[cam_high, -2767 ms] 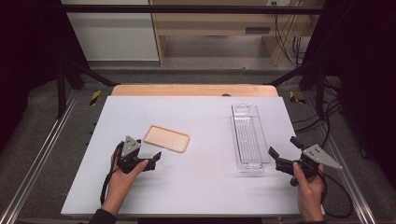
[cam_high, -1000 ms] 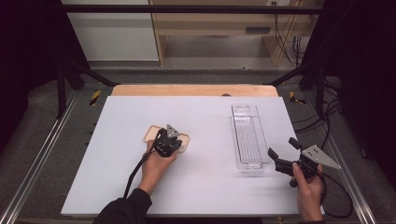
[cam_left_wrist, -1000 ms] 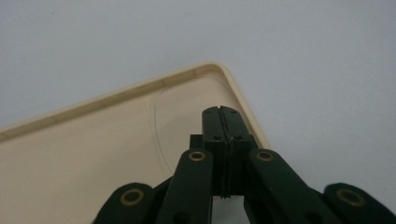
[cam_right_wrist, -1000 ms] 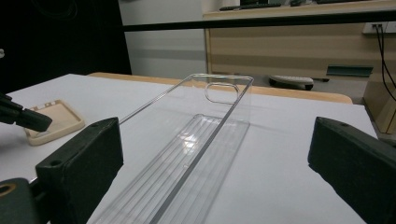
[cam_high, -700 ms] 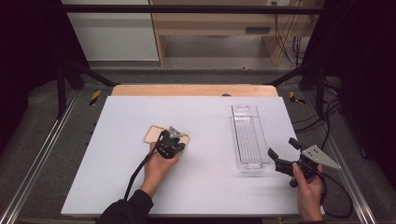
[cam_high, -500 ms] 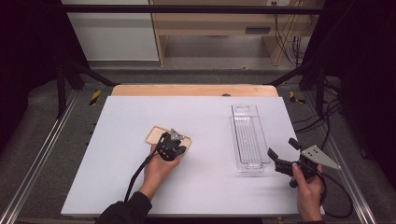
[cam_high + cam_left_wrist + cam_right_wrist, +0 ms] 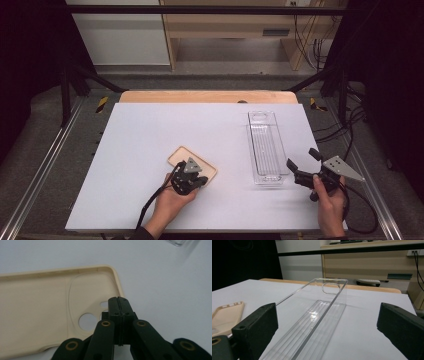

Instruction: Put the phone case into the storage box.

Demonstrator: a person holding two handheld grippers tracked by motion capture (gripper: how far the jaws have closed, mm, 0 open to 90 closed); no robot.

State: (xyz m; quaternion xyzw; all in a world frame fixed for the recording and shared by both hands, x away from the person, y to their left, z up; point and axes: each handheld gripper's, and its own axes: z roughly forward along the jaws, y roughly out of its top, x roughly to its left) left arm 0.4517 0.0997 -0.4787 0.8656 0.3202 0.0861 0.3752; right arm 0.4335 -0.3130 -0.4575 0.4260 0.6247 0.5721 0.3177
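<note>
Left tongs [image 7: 191, 176] clenched, jaws pressed together with nothing between them, tips over the camera-hole end of the beige phone case [image 7: 176, 156]; case lies flat on the white table [image 7: 150, 130], left of centre; right tongs [image 7: 306, 171] released, jaws wide, just beside the near end of the clear plastic tray [image 7: 265, 145].

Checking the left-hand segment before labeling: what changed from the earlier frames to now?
The left gripper went from the bare table to the beige phone case and now sits over its near-right end, jaws shut with nothing between them. The case slid a little toward the clear tray; whether the gripper touches it is unclear. The right gripper, open, stayed near the tray's end; the tray did not move.
</note>
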